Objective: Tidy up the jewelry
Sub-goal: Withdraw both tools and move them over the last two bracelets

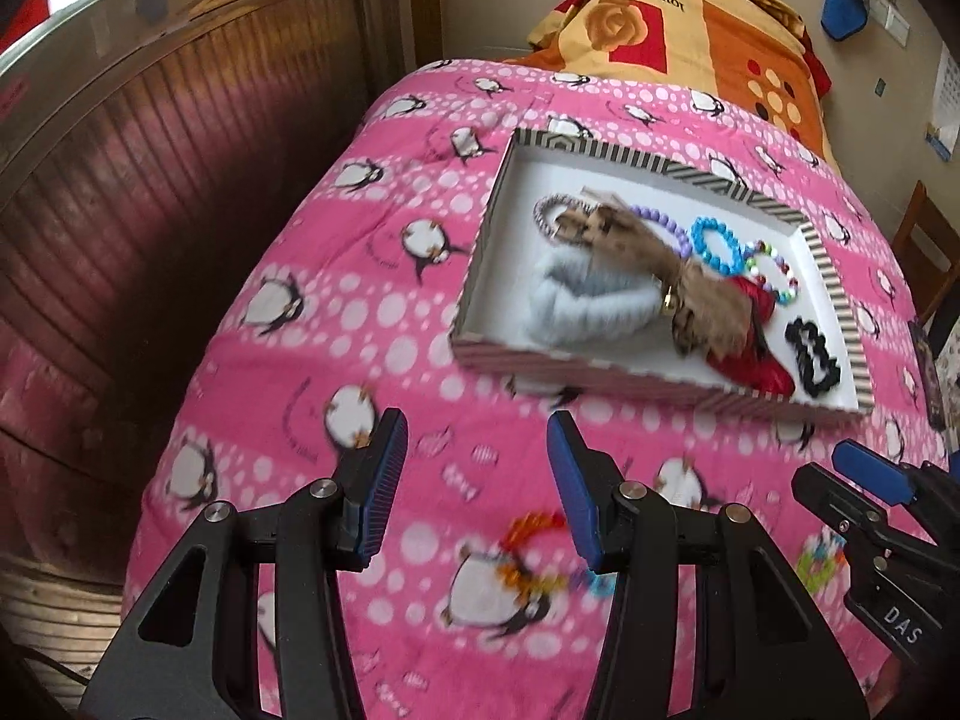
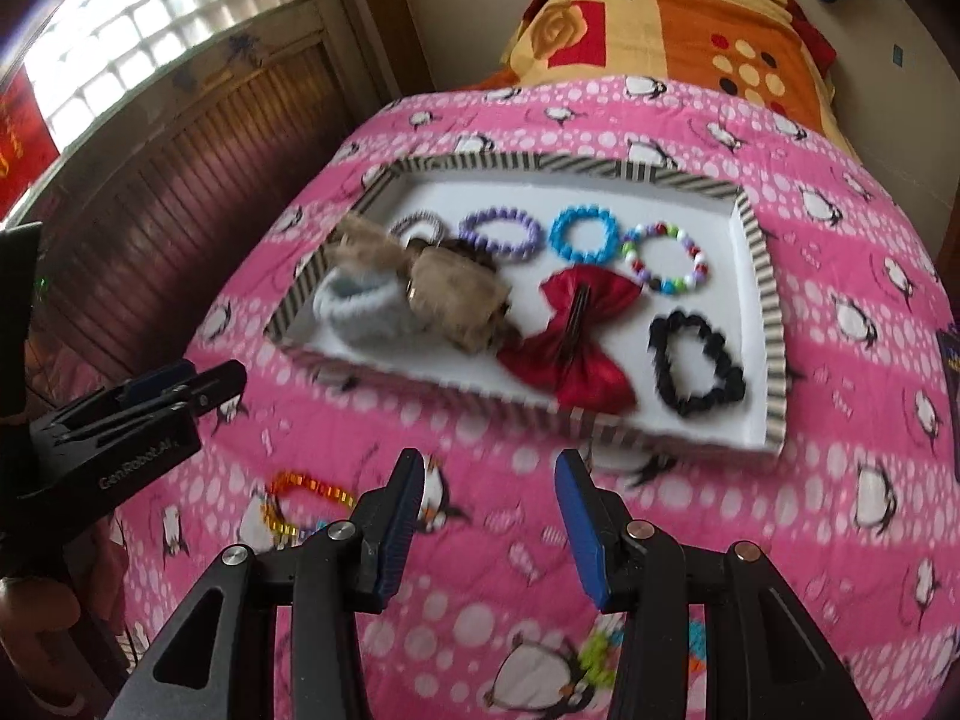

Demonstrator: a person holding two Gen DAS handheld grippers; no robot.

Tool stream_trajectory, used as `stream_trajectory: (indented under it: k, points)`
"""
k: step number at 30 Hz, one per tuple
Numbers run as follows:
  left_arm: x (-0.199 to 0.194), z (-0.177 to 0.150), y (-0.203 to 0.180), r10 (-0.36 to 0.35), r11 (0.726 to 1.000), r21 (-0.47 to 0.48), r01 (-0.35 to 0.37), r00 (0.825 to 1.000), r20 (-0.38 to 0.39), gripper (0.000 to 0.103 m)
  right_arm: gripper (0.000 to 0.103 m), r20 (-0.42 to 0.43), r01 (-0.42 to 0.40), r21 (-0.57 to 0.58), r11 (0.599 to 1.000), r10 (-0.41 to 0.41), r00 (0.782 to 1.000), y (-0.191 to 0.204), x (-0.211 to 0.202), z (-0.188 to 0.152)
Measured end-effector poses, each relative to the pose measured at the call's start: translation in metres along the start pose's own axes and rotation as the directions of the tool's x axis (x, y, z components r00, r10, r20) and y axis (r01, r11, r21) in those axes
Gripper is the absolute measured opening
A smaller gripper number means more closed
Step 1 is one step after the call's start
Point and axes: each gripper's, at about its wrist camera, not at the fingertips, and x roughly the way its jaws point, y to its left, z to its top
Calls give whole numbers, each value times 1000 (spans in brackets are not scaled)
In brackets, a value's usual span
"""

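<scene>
A striped-rim white tray lies on the pink penguin quilt. It holds purple, blue and multicolour bead bracelets, a red bow, a black scrunchie, a brown furry piece and a pale blue scrunchie. An orange-red bead bracelet lies on the quilt near the grippers. A green-and-multicolour bracelet lies under the right gripper. My left gripper is open and empty. My right gripper is open and empty.
An orange patterned pillow sits at the bed's far end. A wooden panelled wall runs along the left side. A wooden chair stands at the right of the bed.
</scene>
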Motion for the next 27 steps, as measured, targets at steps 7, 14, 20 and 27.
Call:
stream_trajectory:
  k: [7,14,20,27]
  points:
    - [-11,-26,6,3,1000,4,-3,1000,-2,48,43,-11,19,4,1000,-19,1000,7,-5,-22]
    - [-20,-43,9,5,1000,1,-5,1000,12,48,43,-15,22,2,1000,-22,1000,14,-12,-38]
    - [-25,-55,7,11,1000,13,-11,1000,13,48,44,-22,25,-2,1000,-25,999,19,-15,-47]
    - [-27,-72,2,6,999,41,-6,1000,1,48,44,-37,37,-6,999,-37,999,24,-16,-57]
